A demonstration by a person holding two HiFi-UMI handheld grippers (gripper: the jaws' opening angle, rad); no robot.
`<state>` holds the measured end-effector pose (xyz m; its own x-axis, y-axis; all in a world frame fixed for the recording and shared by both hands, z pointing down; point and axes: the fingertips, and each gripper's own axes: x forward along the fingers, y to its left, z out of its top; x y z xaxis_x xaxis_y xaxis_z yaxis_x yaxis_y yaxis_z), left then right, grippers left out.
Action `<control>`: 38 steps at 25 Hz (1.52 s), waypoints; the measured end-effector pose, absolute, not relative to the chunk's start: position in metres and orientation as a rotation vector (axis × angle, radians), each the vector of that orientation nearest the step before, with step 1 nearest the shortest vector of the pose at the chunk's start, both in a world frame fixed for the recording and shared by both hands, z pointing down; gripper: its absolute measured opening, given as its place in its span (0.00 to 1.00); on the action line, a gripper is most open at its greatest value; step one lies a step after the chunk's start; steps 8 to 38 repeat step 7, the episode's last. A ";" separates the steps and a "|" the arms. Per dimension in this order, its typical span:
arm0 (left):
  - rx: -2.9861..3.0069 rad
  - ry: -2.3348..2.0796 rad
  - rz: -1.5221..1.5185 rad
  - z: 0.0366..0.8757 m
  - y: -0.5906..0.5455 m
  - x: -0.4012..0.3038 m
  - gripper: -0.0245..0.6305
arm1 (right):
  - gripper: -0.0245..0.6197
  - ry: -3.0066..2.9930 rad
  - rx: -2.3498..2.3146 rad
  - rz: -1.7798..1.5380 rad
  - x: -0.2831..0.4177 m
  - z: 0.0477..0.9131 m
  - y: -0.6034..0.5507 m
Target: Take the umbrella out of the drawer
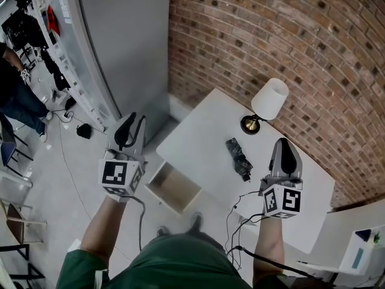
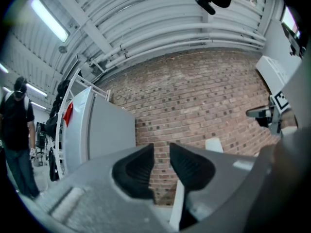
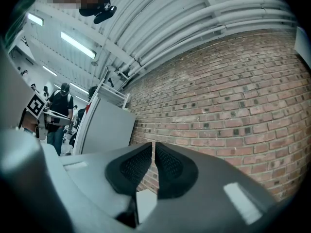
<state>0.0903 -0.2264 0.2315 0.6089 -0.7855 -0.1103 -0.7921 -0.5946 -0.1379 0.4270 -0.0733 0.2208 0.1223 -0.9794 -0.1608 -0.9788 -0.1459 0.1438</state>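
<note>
- The umbrella (image 1: 239, 158) is not in the drawer (image 1: 162, 198). It lies folded on the table (image 1: 198, 137), just on my side of the lamp (image 1: 267, 101).
- The drawer stands pulled out under the table's near edge. What I can see of its inside looks bare.
- My right gripper (image 1: 284, 146) hangs just right of the umbrella in the head view, so it is the nearer one. My left gripper (image 1: 135, 125) is well apart from it, off the table's left side, beyond the drawer.
- The umbrella's long axis runs from the lamp end back towards me, slanting a little towards my right gripper. Its near end points roughly at that gripper.
- I cannot tell which end is the handle; it shows only as a dark bundle.
- Right fingers (image 3: 133, 166) are pressed almost together, with only a thin slit between them and nothing pinched.
- Left fingers (image 2: 136, 171) stand a little apart, with bare brick wall showing through the gap, and they hold nothing.
- Both grippers point roughly level at the wall, above the table, not down at the umbrella.
- My judgement: the taking-out looks done. Any further pick would suit the right side, closing across the short width.
</note>
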 end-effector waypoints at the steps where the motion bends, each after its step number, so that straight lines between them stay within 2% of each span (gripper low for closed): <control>1: -2.660 1.316 0.054 0.231 -0.226 0.091 0.19 | 0.07 -2.051 2.352 -0.338 0.428 0.221 -0.073; 38: -2.657 1.309 0.050 0.231 -0.224 0.094 0.19 | 0.07 -2.051 2.351 -0.335 0.430 0.221 -0.071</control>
